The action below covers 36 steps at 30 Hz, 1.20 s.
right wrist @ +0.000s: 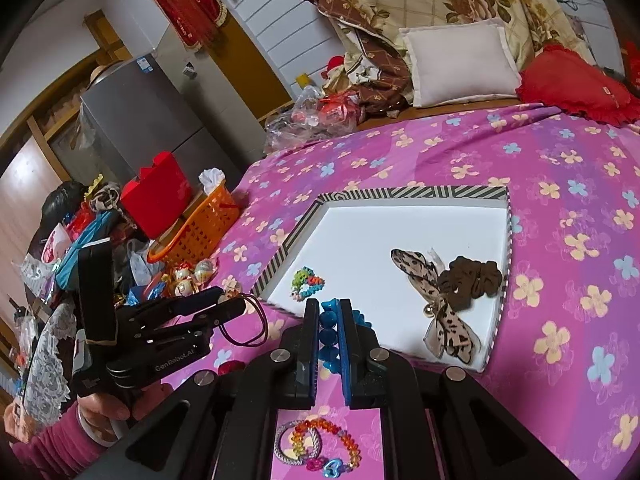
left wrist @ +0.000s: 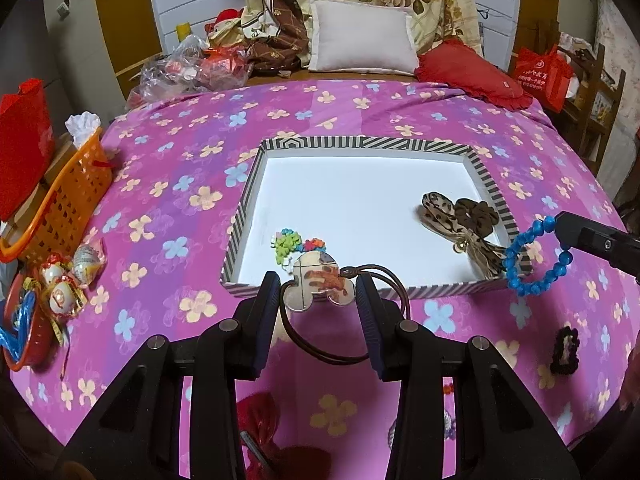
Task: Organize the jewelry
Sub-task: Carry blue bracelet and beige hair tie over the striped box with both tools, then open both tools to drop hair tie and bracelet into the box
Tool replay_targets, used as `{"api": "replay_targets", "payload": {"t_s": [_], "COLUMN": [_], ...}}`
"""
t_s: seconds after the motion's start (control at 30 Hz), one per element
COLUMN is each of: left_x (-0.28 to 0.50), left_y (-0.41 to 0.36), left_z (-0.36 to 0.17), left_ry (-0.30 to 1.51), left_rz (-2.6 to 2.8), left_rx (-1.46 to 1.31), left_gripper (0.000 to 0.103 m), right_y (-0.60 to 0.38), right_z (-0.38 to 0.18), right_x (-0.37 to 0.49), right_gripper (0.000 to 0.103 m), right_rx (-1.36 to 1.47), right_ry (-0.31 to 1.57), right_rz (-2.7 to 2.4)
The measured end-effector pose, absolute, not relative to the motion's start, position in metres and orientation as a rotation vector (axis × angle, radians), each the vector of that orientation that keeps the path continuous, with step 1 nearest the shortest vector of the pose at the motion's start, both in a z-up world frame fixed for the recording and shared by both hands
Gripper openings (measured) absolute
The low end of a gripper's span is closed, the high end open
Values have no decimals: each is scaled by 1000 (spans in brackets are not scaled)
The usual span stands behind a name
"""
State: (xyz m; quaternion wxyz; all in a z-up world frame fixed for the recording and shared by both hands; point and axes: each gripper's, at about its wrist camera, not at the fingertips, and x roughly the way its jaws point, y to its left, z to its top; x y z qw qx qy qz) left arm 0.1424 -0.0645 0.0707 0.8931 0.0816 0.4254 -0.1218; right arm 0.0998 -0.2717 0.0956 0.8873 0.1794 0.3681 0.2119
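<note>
Left wrist view sits low over the pink bed (left wrist: 168, 200), just short of the striped box's (left wrist: 362, 143) near edge, facing straight across it toward the white pillow (left wrist: 360, 38) at the headboard. Right wrist view hangs close above the same box (right wrist: 408, 193), at its near edge but off to the right, angled left so the grey fridge (right wrist: 144, 112) shows beyond the box. Both share the box interior, the pillow and the orange basket (left wrist: 68, 200) left of the box. Each camera catches the other tongs: right tongs (left wrist: 560, 229) and left tongs (right wrist: 228, 306).
</note>
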Motion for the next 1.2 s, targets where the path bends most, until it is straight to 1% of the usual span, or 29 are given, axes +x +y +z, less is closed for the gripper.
{"api": "replay_targets", "payload": {"t_s": [0.43,0.77,1.0,1.2], "left_x": [188,230,243,248], "left_y": [-73,-74,-70,-65], "left_z": [57,24,-1,-12], "left_ry": [940,1031,1076,1088], "left_rz": [-225,-212,-185,-158], "left_rx": [110,34,23,26], "left_gripper": [38,38,38,38], "right_y": [-274,-274,-246,-226], "right_z": [76,40,13,-8], "right_x": [141,173,193,204], "right_gripper": [8,8,8,8], "right_rx": [387,398,346,327], "right_ry": [807,867,936,992], "right_rz": [411,362,379,399]}}
